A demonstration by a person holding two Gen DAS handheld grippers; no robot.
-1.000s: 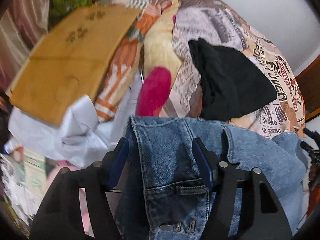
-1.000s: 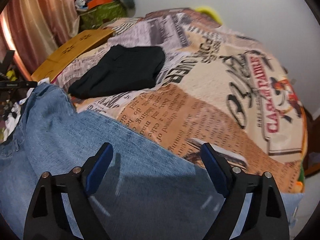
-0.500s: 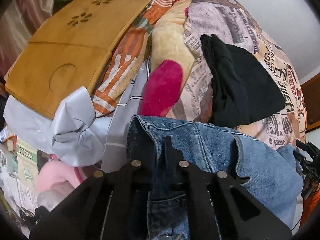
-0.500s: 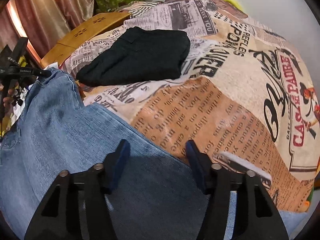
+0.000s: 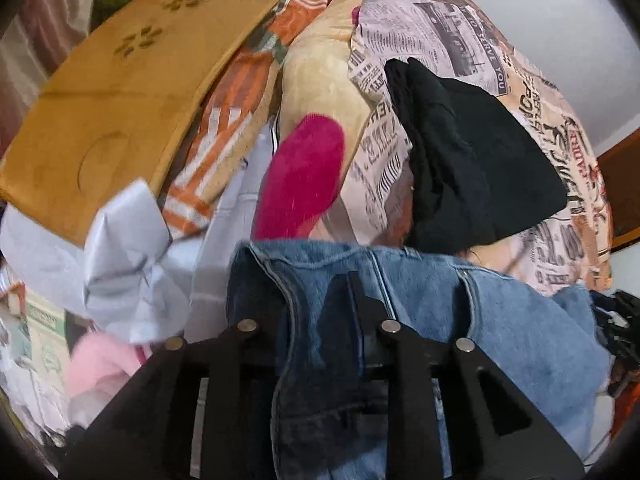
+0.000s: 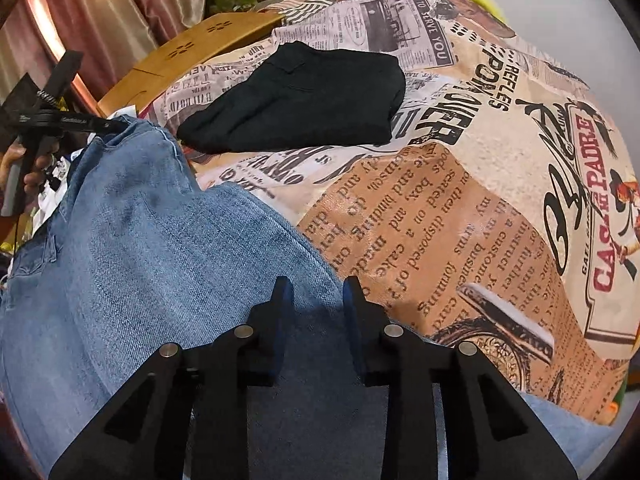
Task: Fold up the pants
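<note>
left gripper point(image 5: 320, 320) pinches jeans point(image 6: 140, 260) waistband | right gripper point(image 6: 316, 300) fingers narrowly apart over denim | risk: thin bite slips, fold sags

Blue denim jeans point(image 6: 132, 248) spread across the near edge of the bed's newspaper-print blanket point(image 6: 480, 184). Folded black garment point(image 6: 304, 100) farther back on that blanket, apart from the jeans. Flat wooden lap tray point(image 6: 200, 48) beyond, left, seemingly leaning against the bed's side.

Left wrist: close over jeans point(image 5: 500, 320), facing the bed's point(image 5: 420, 40) cluttered edge.
Right wrist: close, facing across the bed.
Shared: jeans, black garment point(image 6: 304, 96).
</note>
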